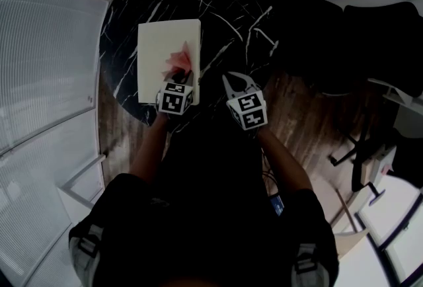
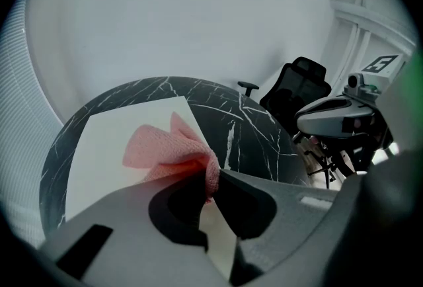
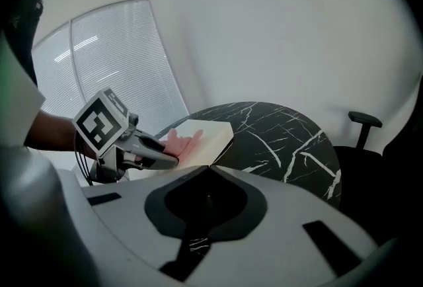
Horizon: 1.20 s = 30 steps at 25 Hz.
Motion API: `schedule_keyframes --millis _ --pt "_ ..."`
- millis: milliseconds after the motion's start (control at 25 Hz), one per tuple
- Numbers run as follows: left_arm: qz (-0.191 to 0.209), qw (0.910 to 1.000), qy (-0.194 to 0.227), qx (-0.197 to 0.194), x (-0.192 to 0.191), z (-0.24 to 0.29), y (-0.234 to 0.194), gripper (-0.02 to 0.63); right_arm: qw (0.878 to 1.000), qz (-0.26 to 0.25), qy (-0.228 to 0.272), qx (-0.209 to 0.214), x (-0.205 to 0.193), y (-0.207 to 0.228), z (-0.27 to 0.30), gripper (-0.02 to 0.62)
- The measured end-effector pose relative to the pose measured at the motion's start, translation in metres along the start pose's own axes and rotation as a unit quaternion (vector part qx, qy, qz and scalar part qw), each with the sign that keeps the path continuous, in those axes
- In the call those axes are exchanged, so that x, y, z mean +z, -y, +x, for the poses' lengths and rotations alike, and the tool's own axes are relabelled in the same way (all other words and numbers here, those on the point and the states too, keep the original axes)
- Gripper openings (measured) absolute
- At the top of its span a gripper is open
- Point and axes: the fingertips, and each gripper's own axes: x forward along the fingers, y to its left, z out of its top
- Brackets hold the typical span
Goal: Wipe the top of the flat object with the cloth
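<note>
A flat cream board (image 1: 158, 54) (image 2: 112, 147) (image 3: 213, 135) lies on the left part of a round black marble table (image 1: 218, 8) (image 2: 258, 140) (image 3: 284, 133). A pink cloth (image 1: 180, 61) (image 2: 168, 150) (image 3: 178, 143) rests on the board's near right part. My left gripper (image 1: 180, 79) (image 2: 213, 176) is shut on the cloth's near edge, over the board. My right gripper (image 1: 232, 79) (image 3: 209, 166) hangs above the table's near edge, right of the board, jaws together and holding nothing.
Black office chairs (image 1: 370, 34) (image 2: 297, 84) (image 3: 363, 123) stand to the right of the table. Window blinds (image 1: 46, 61) (image 3: 119, 61) fill the left side. A white desk (image 1: 396, 213) is at the lower right, above wooden floor (image 1: 310, 114).
</note>
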Motion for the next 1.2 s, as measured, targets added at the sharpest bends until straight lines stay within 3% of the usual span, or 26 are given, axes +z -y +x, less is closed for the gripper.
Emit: schedule_keyframes --millis 440,760,1000,1200 --pt "0.02 0.9994 -0.007 -0.029 0.005 0.009 0.032 0.02 1.0 0.009 0.002 -0.009 0.0 0.009 -0.009 -0.005" --pt "0.023 0.9992 0.003 -0.033 0.007 0.006 0.028 0.02 1.0 0.012 -0.001 -0.01 -0.005 0.008 -0.009 -0.005" --pt "-0.01 0.999 0.037 -0.024 0.025 -0.029 0.005 0.02 1.0 0.004 0.0 -0.004 0.002 -0.001 0.003 -0.005" --pt "-0.029 0.9962 0.08 0.018 0.046 -0.07 -0.049 0.02 1.0 -0.002 0.009 0.012 0.018 -0.018 0.024 -0.005"
